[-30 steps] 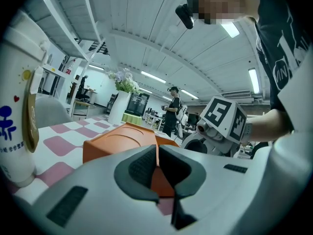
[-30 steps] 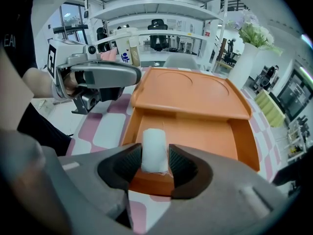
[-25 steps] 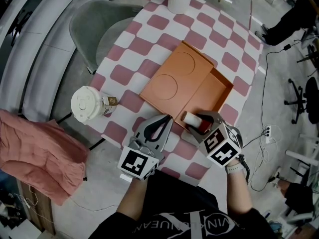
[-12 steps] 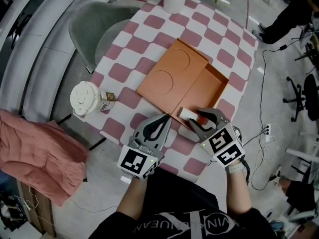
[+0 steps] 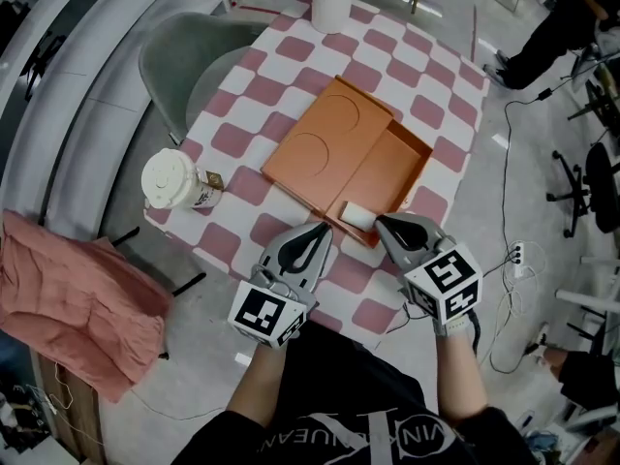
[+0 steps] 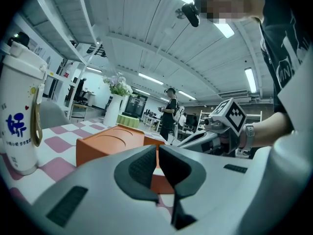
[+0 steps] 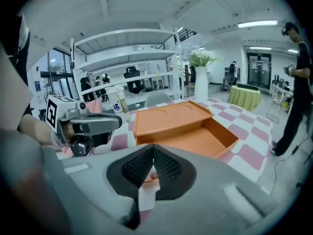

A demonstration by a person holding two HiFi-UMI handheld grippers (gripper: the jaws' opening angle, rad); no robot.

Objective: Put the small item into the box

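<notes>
Small item [image 5: 356, 215] is lying in the near corner of the open tray of the orange box [image 5: 392, 168], white and lying flat as far as I can tell.

Closest in, both forearms come up from the bottom of the head view, one hand under each marker cube; the left one holds its gripper about level, while the right is angled down toward the box.

The left gripper [image 5: 325, 229] sits over the checkered table [image 5: 291, 66] just short of the box edge, pads pressed together with nothing in them; same story in its own view [image 6: 156, 148].

The right gripper [image 5: 381, 223] has just been closing and its tips now meet with nothing pinched between the pads [image 7: 153, 148]. The item is right beside those tips, on their left in the head view, not held; can't tell if there's a sliver of gap.

Further out – the box lid [image 5: 325, 139] with two round recesses lies left of the tray; a white lidded cup [image 5: 174, 179] stands well off to the left near the table edge; a white vase [image 5: 329, 3] stands at the far end.
</notes>
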